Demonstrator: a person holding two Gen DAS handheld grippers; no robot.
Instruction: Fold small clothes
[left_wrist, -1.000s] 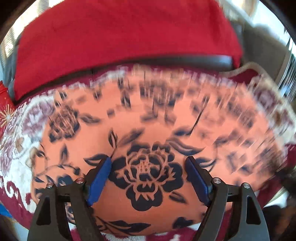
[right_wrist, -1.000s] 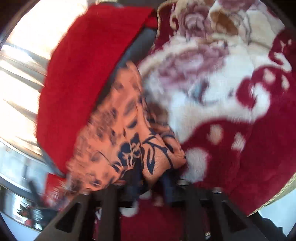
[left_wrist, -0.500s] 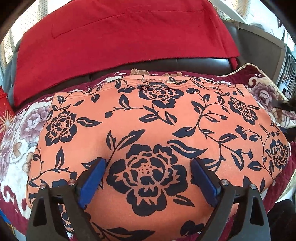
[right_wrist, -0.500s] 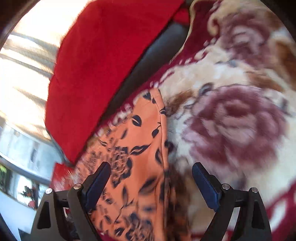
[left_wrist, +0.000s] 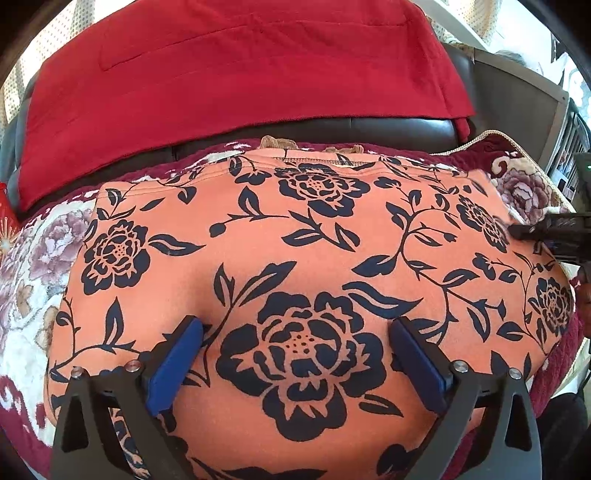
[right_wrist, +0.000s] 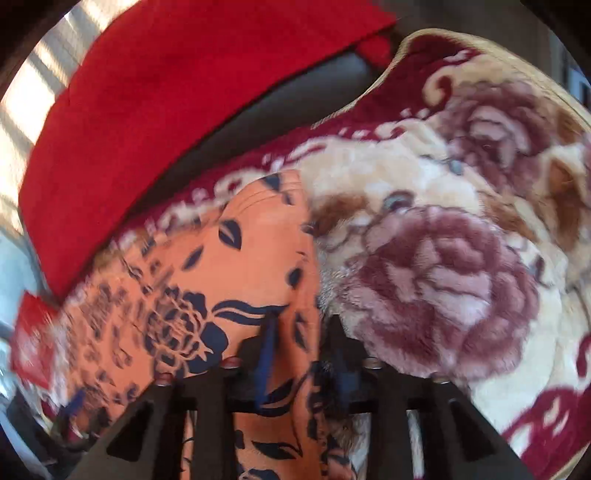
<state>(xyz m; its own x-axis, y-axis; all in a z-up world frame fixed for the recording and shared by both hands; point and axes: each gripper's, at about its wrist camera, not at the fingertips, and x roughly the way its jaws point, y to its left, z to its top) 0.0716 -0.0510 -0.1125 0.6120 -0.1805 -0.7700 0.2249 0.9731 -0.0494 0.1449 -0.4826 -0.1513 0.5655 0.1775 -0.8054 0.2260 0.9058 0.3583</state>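
Left gripper (left_wrist: 295, 354) hangs wide open over the orange floral garment (left_wrist: 295, 240), lower middle of frame. Right gripper (right_wrist: 301, 354) is pinched onto the garment's edge at bottom center, next to the plush blanket (right_wrist: 443, 258).

dark leather sofa (left_wrist: 369, 127) | red throw (left_wrist: 221, 74) | plush floral blanket (right_wrist: 443, 240) | daylight

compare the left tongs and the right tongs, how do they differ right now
The left tongs stand wide open, hovering over the middle of the orange floral garment and gripping nothing; the right tongs are nearly closed on the garment's right edge, beside the plush floral blanket. The left view is sharp; the right view is blurred. Both have black frames with blue pads.
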